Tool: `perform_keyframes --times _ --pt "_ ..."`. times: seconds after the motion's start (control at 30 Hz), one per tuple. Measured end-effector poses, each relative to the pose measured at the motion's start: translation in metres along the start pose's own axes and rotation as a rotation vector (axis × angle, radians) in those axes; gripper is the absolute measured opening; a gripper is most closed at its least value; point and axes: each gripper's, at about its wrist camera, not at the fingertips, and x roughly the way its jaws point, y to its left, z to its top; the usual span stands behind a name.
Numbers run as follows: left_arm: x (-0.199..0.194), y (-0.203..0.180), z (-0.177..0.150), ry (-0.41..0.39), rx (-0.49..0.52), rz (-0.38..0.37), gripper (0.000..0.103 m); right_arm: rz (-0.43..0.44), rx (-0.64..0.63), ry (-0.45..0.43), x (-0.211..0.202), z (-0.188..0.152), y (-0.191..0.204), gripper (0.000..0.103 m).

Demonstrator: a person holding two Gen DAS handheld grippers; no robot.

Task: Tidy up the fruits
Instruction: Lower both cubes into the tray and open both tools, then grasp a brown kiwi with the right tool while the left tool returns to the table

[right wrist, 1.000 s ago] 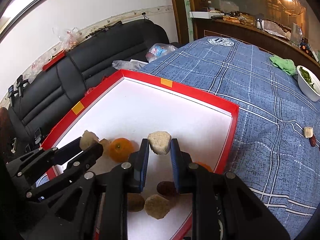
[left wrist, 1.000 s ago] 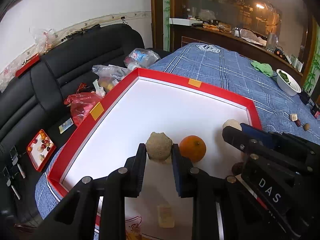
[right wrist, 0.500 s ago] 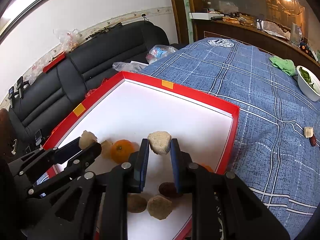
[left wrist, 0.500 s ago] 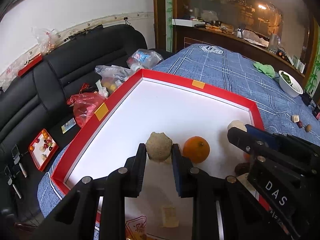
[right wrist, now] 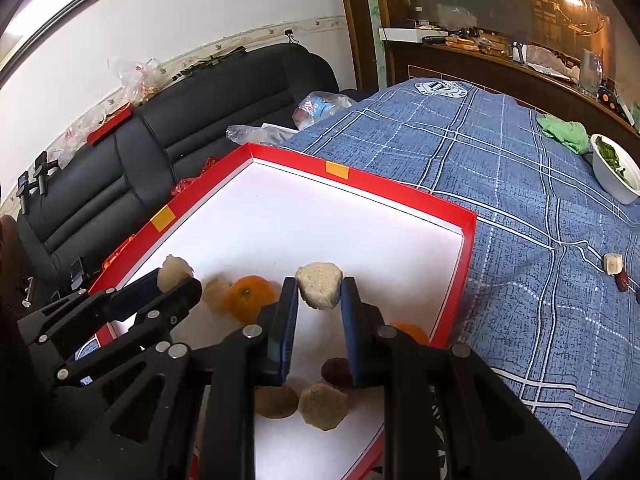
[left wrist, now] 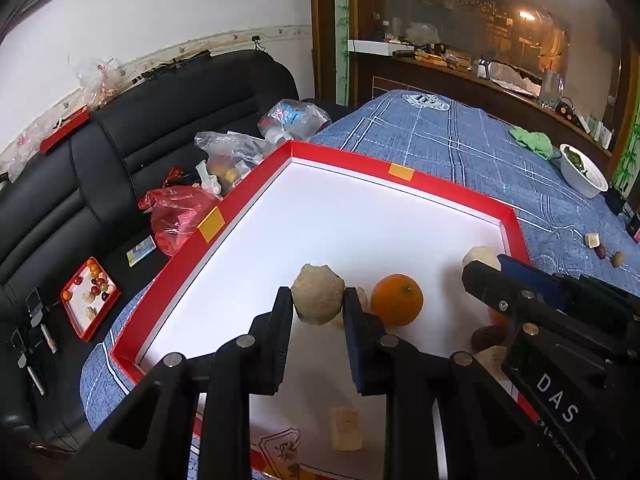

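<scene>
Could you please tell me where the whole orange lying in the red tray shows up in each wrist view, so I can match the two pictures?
Left wrist view: the orange lies right of centre, just right of the left gripper and its tan lump.
Right wrist view: the orange lies left of centre, between the two grippers.
Shared landmark: the orange tape patch on the red tray's far rim.

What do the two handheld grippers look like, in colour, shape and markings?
Both are matte black plastic linkages with silver round pivot pins. The left gripper has two flat parallel fingers with dark blue pads on the inner faces. The right gripper has the same build; its body carries white letters "DAS". No cables or sleeves are visible.
</scene>
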Motion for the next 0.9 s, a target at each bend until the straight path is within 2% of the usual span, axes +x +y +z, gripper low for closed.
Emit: perform_keyframes --times 0.47,0.5,0.57,0.6,0.63,0.7,0.8,0.9 --pt "-0.001 0.004 0.002 0.014 -0.041 0.007 0.027 -0.013 0.001 0.009 -0.004 -0.001 -0.002 0.024" --pt "-0.001 0.004 0.002 0.014 -0.043 0.0 0.03 -0.013 0.002 0.01 -0.004 -0.001 -0.002 0.024" --pt "-0.005 0.004 0.002 -0.003 -0.037 0.025 0.046 -0.013 0.002 0.015 -0.004 -0.001 -0.002 0.024" --pt "-0.006 0.004 0.002 -0.006 -0.039 0.034 0.061 -0.013 0.002 0.021 -0.004 -0.001 -0.002 0.025" --pt "-0.008 0.006 0.002 -0.013 -0.048 0.045 0.065 -0.012 0.004 0.019 -0.004 -0.002 -0.002 0.025" --pt "-0.011 0.009 0.004 -0.019 -0.066 0.042 0.07 -0.016 0.004 0.011 -0.007 -0.002 -0.003 0.029" --pt "-0.017 0.011 0.005 -0.035 -0.084 0.052 0.071 -0.028 0.01 -0.003 -0.013 -0.002 -0.005 0.046" --pt "-0.022 0.01 0.006 -0.051 -0.093 0.054 0.073 -0.048 0.013 -0.019 -0.02 -0.002 -0.009 0.05"
